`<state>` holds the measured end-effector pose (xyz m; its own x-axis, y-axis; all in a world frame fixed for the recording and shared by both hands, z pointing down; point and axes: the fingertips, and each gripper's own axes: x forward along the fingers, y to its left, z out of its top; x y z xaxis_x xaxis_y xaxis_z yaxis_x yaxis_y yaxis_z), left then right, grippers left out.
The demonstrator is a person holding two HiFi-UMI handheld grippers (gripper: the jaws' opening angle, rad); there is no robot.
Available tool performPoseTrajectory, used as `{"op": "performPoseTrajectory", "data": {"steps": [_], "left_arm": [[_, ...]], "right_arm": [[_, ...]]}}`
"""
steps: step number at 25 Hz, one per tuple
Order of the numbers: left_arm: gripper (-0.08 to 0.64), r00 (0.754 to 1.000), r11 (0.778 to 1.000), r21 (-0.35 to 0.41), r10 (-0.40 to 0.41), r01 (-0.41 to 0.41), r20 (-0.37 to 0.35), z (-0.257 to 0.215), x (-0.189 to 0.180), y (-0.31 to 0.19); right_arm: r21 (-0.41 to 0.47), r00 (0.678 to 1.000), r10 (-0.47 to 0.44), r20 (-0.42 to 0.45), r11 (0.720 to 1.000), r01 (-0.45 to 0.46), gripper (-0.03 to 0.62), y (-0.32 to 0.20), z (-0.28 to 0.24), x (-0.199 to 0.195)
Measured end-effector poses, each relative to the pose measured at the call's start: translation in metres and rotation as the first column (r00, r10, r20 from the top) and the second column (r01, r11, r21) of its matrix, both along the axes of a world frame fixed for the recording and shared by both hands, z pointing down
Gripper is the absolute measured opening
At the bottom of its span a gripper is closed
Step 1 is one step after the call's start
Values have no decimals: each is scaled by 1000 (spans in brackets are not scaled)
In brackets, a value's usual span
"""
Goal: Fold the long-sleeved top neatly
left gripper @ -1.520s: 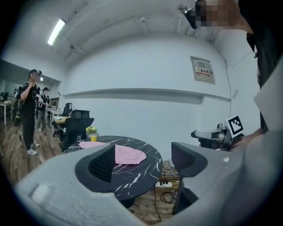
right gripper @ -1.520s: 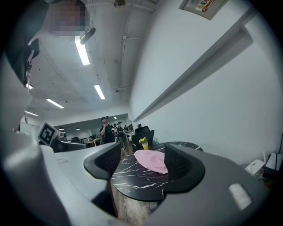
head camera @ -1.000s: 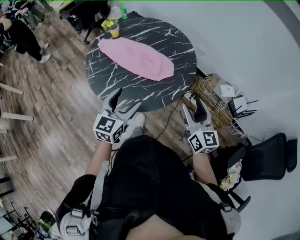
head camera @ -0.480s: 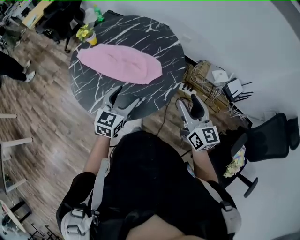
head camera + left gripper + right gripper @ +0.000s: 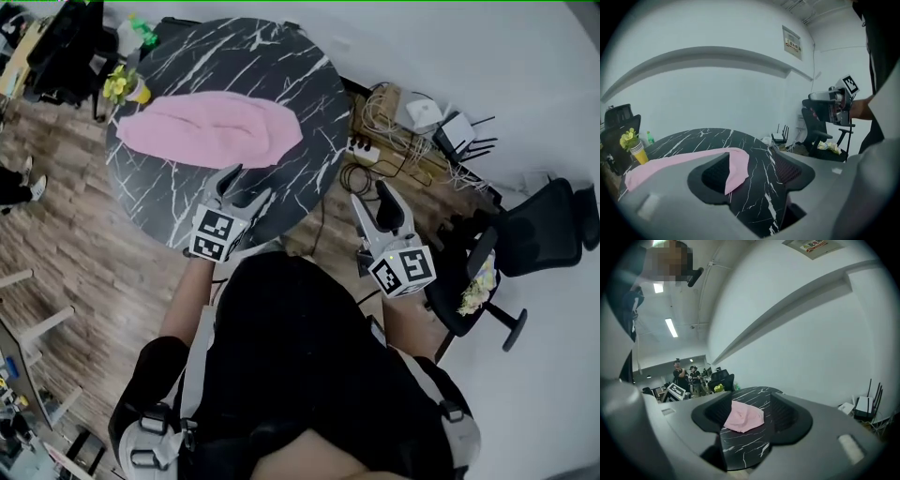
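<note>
**Task item.** The pink long-sleeved top (image 5: 206,129) lies flat on the round black table with white marble veining (image 5: 281,75). It is stretched lengthwise across the far-left part of the tabletop as the head view shows it. One end reaches toward the table's left rim. The other tapers off near the middle. The rest of the tabletop around it is bare stone pattern. The garment is bunched into a long oval. Its sleeves cannot be made out.

**Left gripper** (image 5: 248,185). It is held over the near edge of the table, pointing at the top but well apart from it. The jaws stand apart and have just been closing. Nothing sits between the pads — the left gripper view shows only the tabletop and an end of the pink cloth beyond the gap.

**Right gripper** (image 5: 371,195). It is held off the table, just beside the near-right rim, over the wood-plank floor (image 5: 66,234). The jaws stand apart and have likewise just been closing. The pads press on nothing — table and top appear in the distance through the gap.

**Surroundings.** A yellow cup holding yellow flowers (image 5: 131,89) stands at the table's far-left rim, near the top's end. A tangle of cables (image 5: 398,117) and white routers (image 5: 459,131) lie on the floor against the wall to the right. A black office chair (image 5: 548,239) stands beyond the right gripper.
</note>
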<state>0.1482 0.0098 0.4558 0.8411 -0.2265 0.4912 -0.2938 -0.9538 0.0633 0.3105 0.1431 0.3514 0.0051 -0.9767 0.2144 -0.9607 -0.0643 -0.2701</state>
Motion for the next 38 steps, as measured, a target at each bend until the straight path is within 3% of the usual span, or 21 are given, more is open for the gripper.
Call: {"op": "performPoseTrajectory", "data": {"steps": [6, 9, 13, 20, 22, 24, 26, 29, 34, 35, 36, 38], "left_arm": [[270, 983, 990, 26, 133, -137, 125, 40, 17, -15], [261, 955, 977, 40, 197, -211, 222, 67, 23, -21], [261, 871, 933, 75, 298, -352, 390, 107, 25, -23], [218, 786, 890, 51, 371, -452, 495, 143, 26, -28], [215, 738, 862, 68, 387, -503, 553, 153, 25, -29], [215, 678, 818, 95, 398, -567, 618, 162, 22, -31], [215, 644, 795, 94, 409, -599, 646, 167, 21, -32], [213, 634, 797, 64, 426, -600, 646, 170, 21, -31], [184, 641, 826, -11, 445, -563, 625, 173, 21, -31], [165, 649, 835, -5, 432, -551, 626, 172, 22, -34], [43, 659, 844, 8, 414, -537, 628, 171, 22, -38], [35, 681, 862, 15, 390, -507, 619, 166, 19, -39]], "right_arm": [[-38, 998, 60, 13, 998, -59, 250, -2, 10, -1], [-66, 996, 86, 23, 994, -84, 249, 2, 18, 1], [-95, 993, 117, 26, 989, -114, 249, 5, 27, 5], [-136, 985, 170, 38, 977, -164, 244, 11, 37, 9], [-149, 984, 177, 34, 974, -170, 244, 12, 41, 8], [-162, 985, 173, 18, 973, -167, 242, 11, 44, 3], [-169, 986, 166, 5, 972, -163, 241, 11, 45, -3], [-181, 987, 163, 10, 971, -159, 239, 13, 47, -10], [-194, 988, 156, 18, 969, -149, 236, 9, 52, -12], [-192, 988, 152, 17, 970, -146, 235, 7, 51, -13], [-190, 989, 146, 16, 972, -140, 234, 5, 51, -14], [-188, 992, 123, 15, 975, -118, 232, 1, 52, -19]]}}
